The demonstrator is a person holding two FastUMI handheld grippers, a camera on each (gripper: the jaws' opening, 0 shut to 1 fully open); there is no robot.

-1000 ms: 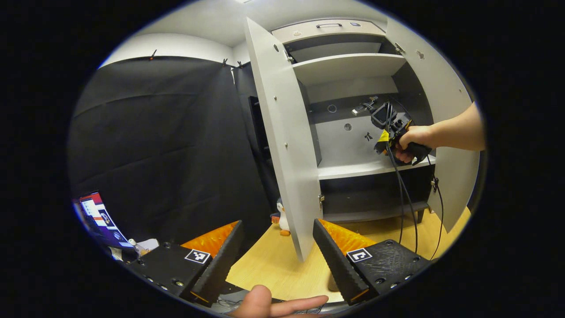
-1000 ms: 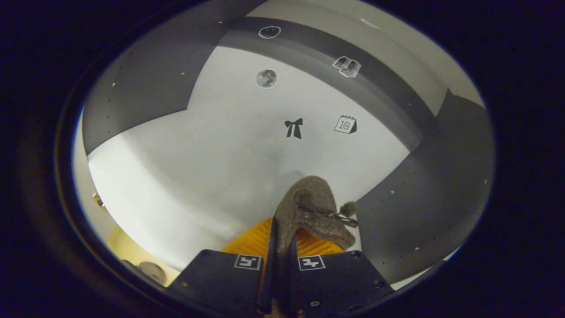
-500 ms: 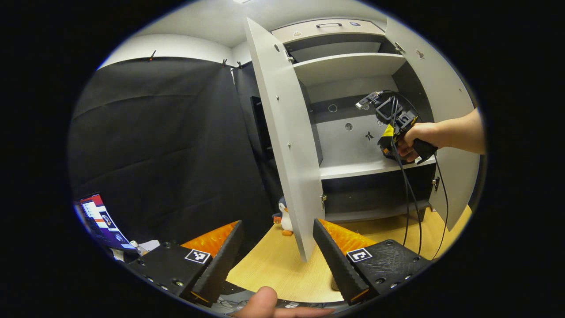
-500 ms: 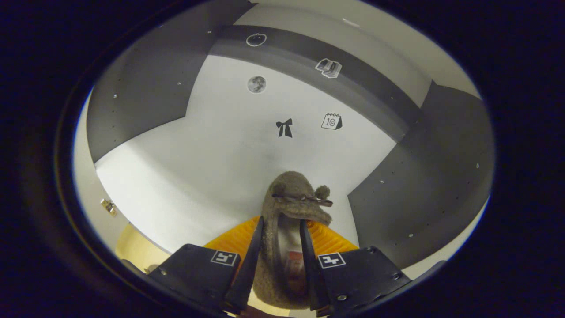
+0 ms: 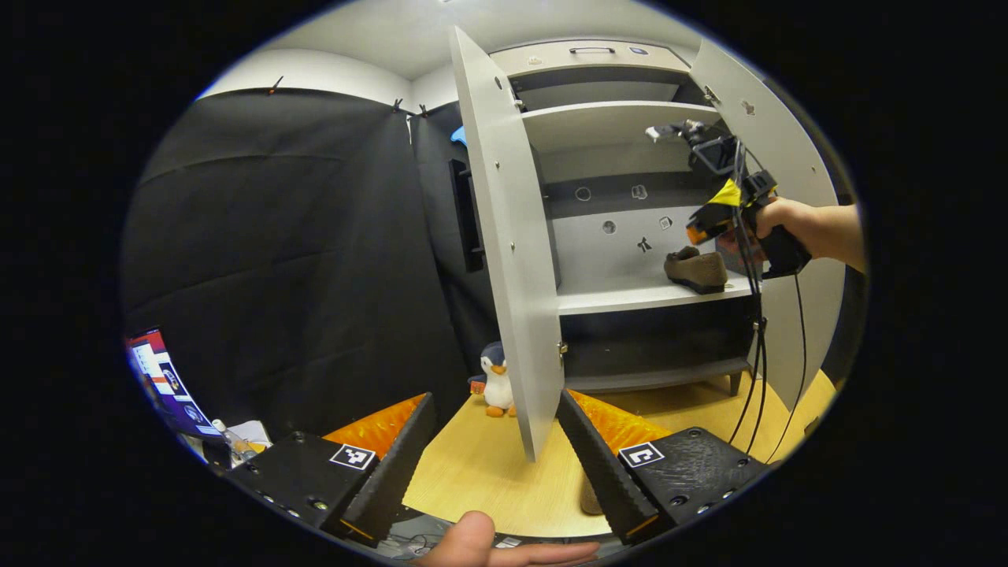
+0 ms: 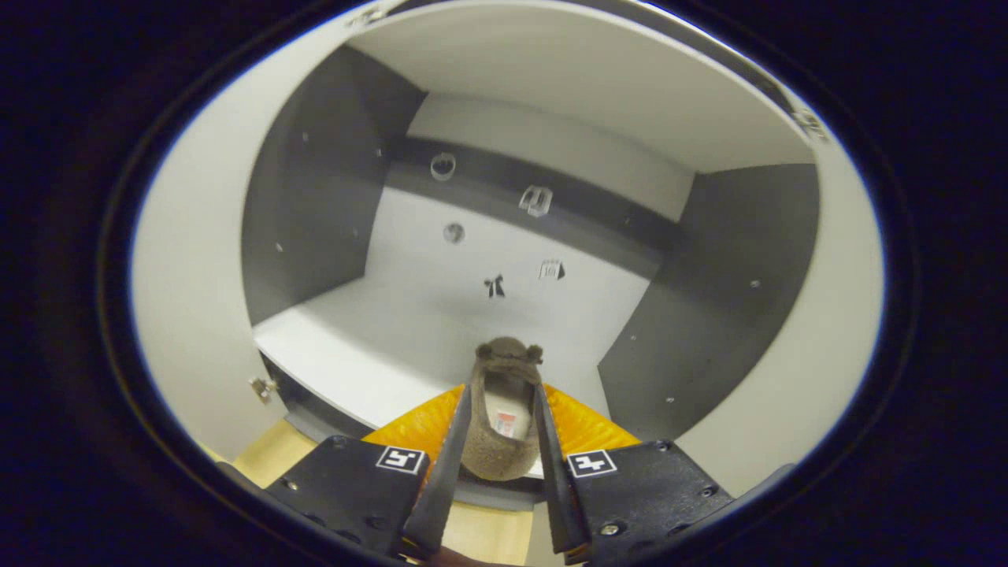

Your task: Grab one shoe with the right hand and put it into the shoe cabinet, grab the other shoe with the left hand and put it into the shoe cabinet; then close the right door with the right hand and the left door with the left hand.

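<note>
Shoe: a brown, fuzzy-textured slip-on with a light insole, resting flat on the white middle shelf of the shoe cabinet, toe pointing toward the back wall. In the left gripper view the shoe sits at the shelf's right end.

Right gripper: fingers spread, one on each side of the shoe's heel; contact cannot be confirmed. In the left gripper view it is held above the shoe.

Left gripper: fingers spread wide, holding nothing, above the wooden floor.

Left door and right door: both open.
</note>
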